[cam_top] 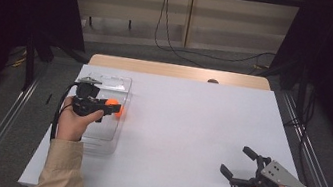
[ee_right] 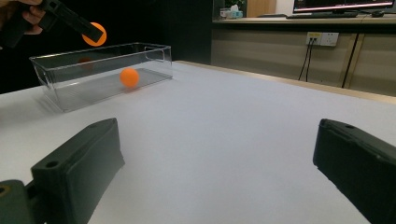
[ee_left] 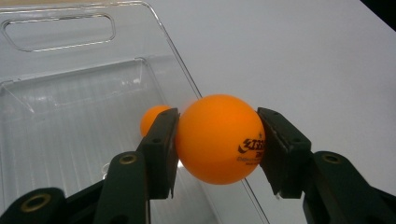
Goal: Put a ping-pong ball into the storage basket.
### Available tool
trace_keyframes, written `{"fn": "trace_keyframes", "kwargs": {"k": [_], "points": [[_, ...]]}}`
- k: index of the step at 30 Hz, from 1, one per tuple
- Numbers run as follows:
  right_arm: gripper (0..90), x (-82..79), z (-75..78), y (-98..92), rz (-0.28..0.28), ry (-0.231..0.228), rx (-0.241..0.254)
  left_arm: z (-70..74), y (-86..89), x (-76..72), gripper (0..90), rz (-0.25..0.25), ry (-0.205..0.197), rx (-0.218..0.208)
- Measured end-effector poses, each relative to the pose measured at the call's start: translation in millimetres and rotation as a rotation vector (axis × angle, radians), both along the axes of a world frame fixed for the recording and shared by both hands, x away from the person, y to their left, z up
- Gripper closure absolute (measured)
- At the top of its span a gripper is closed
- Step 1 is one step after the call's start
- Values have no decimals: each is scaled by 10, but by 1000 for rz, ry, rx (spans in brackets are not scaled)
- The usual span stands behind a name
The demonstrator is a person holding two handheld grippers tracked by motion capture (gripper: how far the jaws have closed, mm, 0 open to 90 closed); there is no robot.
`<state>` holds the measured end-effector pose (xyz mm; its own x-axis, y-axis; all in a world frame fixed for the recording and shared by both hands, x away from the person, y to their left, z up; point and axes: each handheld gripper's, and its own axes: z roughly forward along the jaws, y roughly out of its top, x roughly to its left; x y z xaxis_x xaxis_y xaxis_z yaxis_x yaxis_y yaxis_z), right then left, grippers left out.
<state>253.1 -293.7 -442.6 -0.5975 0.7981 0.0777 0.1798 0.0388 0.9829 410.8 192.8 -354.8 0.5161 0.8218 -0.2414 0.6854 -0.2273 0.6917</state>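
Right gripper, jaws spread with nothing between them, near the tabletop's front right corner. Left gripper clamps an orange ball above the clear box at the left edge; a second ball lies inside.

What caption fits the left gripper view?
Left gripper clamps an orange ball over the clear box's edge; a second ball lies inside.
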Motion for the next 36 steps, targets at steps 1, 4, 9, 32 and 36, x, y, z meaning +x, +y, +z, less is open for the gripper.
{"fn": "trace_keyframes", "kwargs": {"k": [1, 4, 9, 32, 36], "points": [[7, -1, 0, 0, 0, 0, 0, 0, 1, 0, 510, -1, -1, 1], [7, -2, 0, 0, 1, 1, 0, -1, 8, 2, 510, 2, -2, 1], [7, -4, -1, 1, 0, 2, -1, -15, 23, 12, 510, 11, 0, 10], [7, -8, 1, -1, 0, -2, 3, -85, 139, 23, 509, 53, -8, 21], [7, -10, 2, -2, -1, -1, 4, -91, 151, 24, 509, 56, -11, 28]]}}
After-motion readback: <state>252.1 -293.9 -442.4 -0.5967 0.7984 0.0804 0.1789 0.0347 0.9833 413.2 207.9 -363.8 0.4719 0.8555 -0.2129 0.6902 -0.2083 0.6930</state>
